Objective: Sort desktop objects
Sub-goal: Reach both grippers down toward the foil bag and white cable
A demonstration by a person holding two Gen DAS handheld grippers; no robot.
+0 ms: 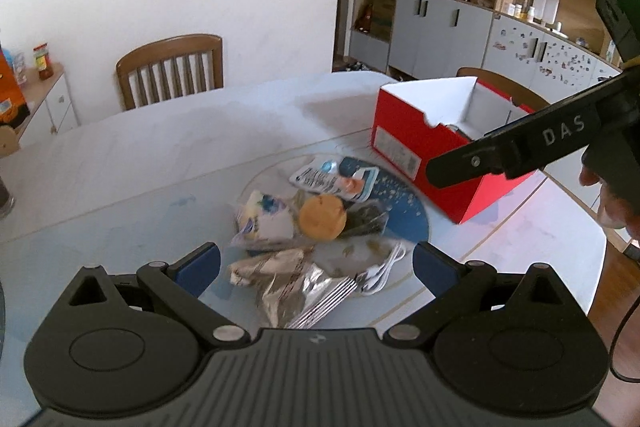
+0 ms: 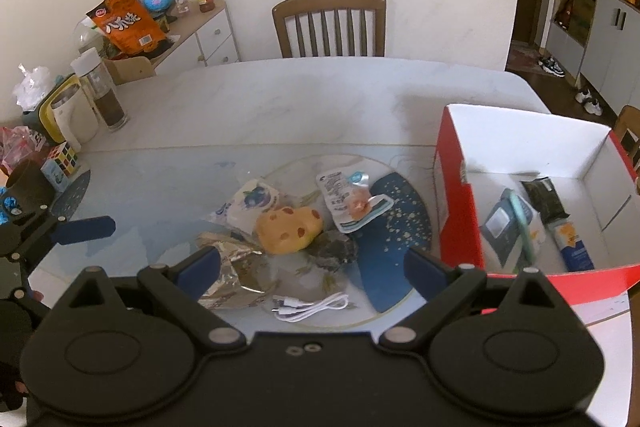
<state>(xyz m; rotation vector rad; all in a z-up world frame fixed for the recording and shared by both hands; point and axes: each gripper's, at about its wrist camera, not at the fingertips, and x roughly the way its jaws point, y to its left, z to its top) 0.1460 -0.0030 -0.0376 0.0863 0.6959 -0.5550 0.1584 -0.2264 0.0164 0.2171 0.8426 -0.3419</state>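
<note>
Both grippers hovering wide open, empty: left gripper (image 1: 316,263) over foil packet (image 1: 288,279), right gripper (image 2: 312,265) over charging cable (image 2: 310,305). Pile lying on round mat (image 2: 400,227) beside red box (image 2: 456,219), partly filled. Next: descending, closing on one item.

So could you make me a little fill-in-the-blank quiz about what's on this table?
1. The cardboard box is ____ outside and white inside.
2. The white cable lies on the ____, not in the box.
3. Both the left gripper and right gripper are ____ and hold nothing.

Answers: red; table; open
</note>
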